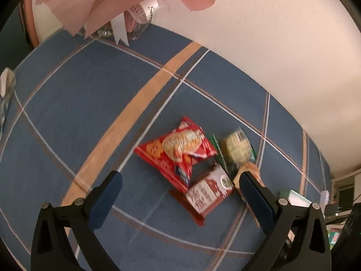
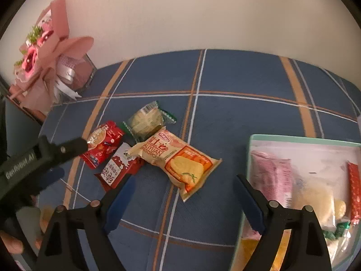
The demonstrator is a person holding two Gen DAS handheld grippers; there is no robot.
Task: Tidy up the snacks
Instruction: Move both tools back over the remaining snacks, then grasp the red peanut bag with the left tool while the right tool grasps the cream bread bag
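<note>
Right wrist view, nearest first: the right gripper [image 2: 183, 199] has its blue-padded jaws spread wide with nothing between them, only the blue plaid tablecloth [image 2: 237, 117] below. Just right of its right finger sits a clear bin with a mint-green rim [image 2: 304, 138], at the cloth's right edge, already holding several wrapped snacks, among them a pink packet [image 2: 270, 174] and a red stick [image 2: 354, 189]. Ahead of the jaws lies a cream-and-orange cracker bag [image 2: 178, 160], flat and slanted. Touching its left end is a dark red packet with a white label [image 2: 119, 167]; left of that is a red snack bag [image 2: 103, 143], and behind the cracker bag a green-edged clear packet with a pale cake [image 2: 146, 120]. The four form a loose cluster near the middle of the cloth. The left gripper [image 2: 56, 151] reaches in from the left, its tip over the red snack bag.

From the left wrist view the left gripper [image 1: 180, 192] is likewise spread wide and empty, the dark red packet [image 1: 208, 192] showing between its fingers but not touched. At the far left corner, against the wall, a pink paper bouquet [image 2: 45, 52] stands beside a clear box [image 2: 83, 74].
</note>
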